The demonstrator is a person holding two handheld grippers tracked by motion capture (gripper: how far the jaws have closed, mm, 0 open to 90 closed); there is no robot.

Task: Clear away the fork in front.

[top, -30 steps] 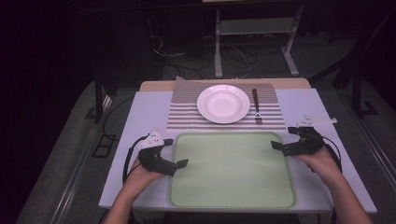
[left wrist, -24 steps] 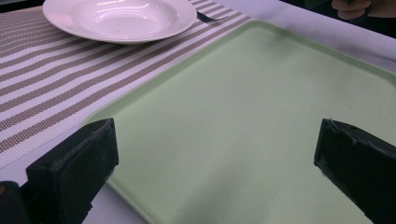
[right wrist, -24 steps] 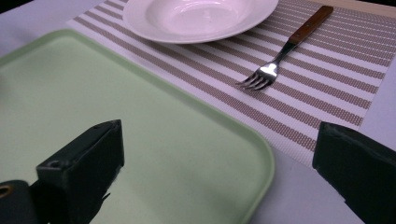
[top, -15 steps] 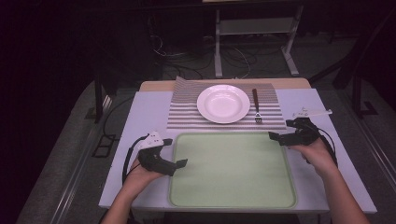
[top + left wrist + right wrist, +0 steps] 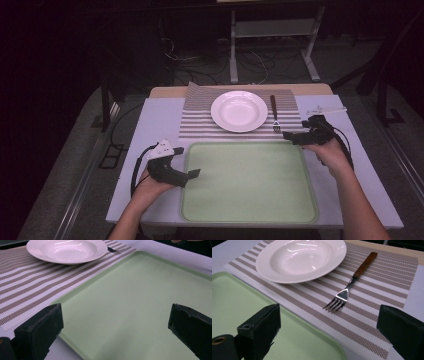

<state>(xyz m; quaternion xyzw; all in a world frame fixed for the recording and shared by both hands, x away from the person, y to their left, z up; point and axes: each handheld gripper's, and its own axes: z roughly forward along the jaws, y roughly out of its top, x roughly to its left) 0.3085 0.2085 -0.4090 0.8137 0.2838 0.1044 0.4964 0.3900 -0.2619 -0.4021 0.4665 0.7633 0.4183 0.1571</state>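
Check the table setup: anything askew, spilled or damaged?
Nothing stands out. The white plate sits empty on the striped placemat, the wooden-handled fork lies beside it with tines toward the green tray, and the tray is bare. No spill or damage is visible.

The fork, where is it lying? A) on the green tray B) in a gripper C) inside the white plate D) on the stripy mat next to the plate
D: the fork lies flat on the striped mat, just beside the white plate, and the right gripper in front of it is open and holds nothing.
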